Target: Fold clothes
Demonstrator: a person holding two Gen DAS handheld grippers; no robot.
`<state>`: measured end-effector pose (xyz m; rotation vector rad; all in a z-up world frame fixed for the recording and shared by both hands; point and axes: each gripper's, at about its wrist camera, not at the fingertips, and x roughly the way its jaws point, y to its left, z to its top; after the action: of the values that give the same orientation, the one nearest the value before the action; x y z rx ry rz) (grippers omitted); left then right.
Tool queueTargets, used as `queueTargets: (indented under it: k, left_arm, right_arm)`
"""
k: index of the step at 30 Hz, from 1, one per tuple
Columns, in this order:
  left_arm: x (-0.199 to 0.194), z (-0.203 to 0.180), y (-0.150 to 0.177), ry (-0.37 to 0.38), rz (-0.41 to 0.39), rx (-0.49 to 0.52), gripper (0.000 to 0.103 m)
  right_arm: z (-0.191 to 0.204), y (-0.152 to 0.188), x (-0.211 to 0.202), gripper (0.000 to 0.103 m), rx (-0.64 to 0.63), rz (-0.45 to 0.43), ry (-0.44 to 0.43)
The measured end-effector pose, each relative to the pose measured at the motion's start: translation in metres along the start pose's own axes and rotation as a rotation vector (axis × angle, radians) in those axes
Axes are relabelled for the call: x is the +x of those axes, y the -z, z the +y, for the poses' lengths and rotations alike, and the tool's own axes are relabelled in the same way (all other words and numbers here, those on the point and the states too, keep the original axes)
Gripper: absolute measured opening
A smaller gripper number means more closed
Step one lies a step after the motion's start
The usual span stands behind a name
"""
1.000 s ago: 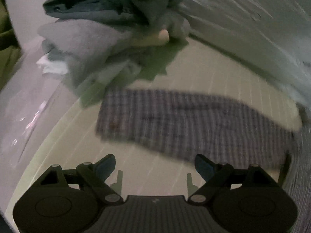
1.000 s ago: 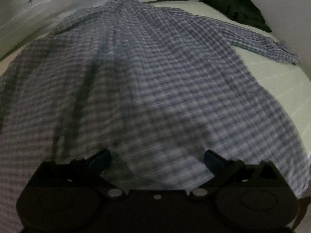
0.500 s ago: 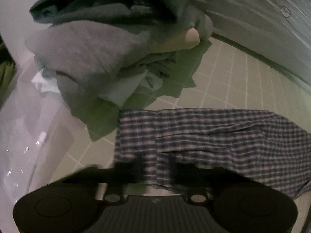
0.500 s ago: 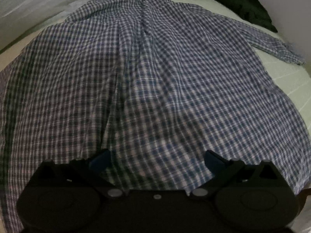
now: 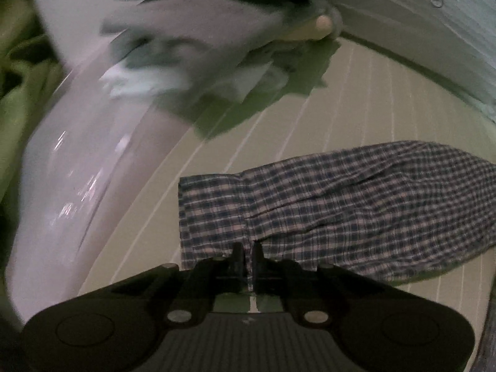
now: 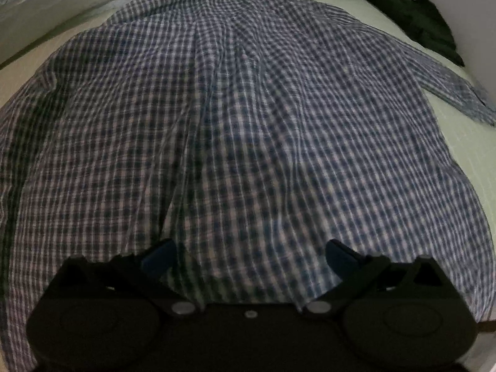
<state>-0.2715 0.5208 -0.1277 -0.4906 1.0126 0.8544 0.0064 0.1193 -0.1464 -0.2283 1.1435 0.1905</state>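
Left wrist view: the left tool (image 5: 247, 255) sits at the lower centre of the frame with its fingers pressed together, pinching the near edge of the checked sleeve (image 5: 325, 214) close to the cuff. The sleeve lies across the lower right of the frame on a pale green bed sheet (image 5: 356, 102) marked with thin white lines; its squared cuff end points toward the frame centre, and the rest runs off to the right edge. In the upper left and upper centre a blurred heap of grey and dark clothes (image 5: 198, 40) rests on the sheet; which garments it holds cannot be told. A pale rounded shape shows at the right end of the heap; what it is cannot be told. A shiny pale surface (image 5: 77, 161) occupies the left side, with green fabric (image 5: 18, 71) at the far left edge. A light striped cloth (image 5: 418, 24) fills the upper right.

Right wrist view: the right tool (image 6: 250, 255) is at the bottom centre, its fingers spread wide and gripping nothing. The checked shirt (image 6: 241, 117) is laid out flat on the bed and fills most of the frame, wrinkled down its middle. One sleeve extends to the right edge. A dark garment (image 6: 415, 18) lies in the upper right corner, apart from the shirt.
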Motion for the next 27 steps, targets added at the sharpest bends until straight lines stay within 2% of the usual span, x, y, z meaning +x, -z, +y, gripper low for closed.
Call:
queueTargets:
  k: [2, 4, 9, 12, 14, 18, 21, 23, 24, 25, 26, 27]
  left_arm:
    - [-0.008, 0.008, 0.007, -0.005, 0.025, -0.024, 0.006]
    - [-0.011, 0.014, 0.009, -0.001, 0.049, -0.05, 0.007]
    - [-0.008, 0.026, -0.005, 0.027, 0.098, -0.149, 0.01]
    - [-0.004, 0.027, -0.014, 0.036, 0.116, -0.172, 0.009]
    - [-0.003, 0.026, -0.018, 0.035, 0.128, -0.178, 0.009]
    - [-0.001, 0.029, -0.023, 0.037, 0.15, -0.212, 0.009]
    - [0.001, 0.033, -0.027, 0.034, 0.163, -0.258, 0.009]
    - [-0.001, 0.036, -0.03, 0.011, 0.155, -0.284, 0.025]
    - [-0.002, 0.037, -0.032, -0.008, 0.15, -0.289, 0.041]
    - [-0.003, 0.038, -0.034, -0.035, 0.143, -0.284, 0.044]
    - [-0.003, 0.04, -0.036, -0.05, 0.137, -0.281, 0.044]
    - [-0.003, 0.041, -0.037, -0.046, 0.13, -0.278, 0.044]
  right_arm:
    - [0.003, -0.011, 0.001, 0.103, -0.011, -0.001, -0.005]
    - [0.007, -0.029, -0.002, 0.103, -0.011, -0.057, -0.039]
    - [0.035, -0.099, -0.004, 0.103, -0.006, -0.205, -0.176]
    - [0.059, -0.143, 0.005, 0.103, -0.036, -0.278, -0.251]
    - [0.078, -0.168, 0.015, 0.099, -0.043, -0.292, -0.266]
    - [0.11, -0.208, 0.039, 0.091, -0.004, -0.257, -0.362]
    - [0.135, -0.225, 0.057, 0.081, 0.008, -0.203, -0.407]
    - [0.149, -0.233, 0.07, 0.075, 0.006, -0.165, -0.427]
    - [0.154, -0.235, 0.075, 0.072, 0.006, -0.155, -0.428]
    - [0.159, -0.238, 0.08, 0.064, 0.006, -0.145, -0.43]
    - [0.163, -0.24, 0.084, 0.041, 0.006, -0.135, -0.431]
    - [0.167, -0.242, 0.087, 0.027, 0.001, -0.131, -0.43]
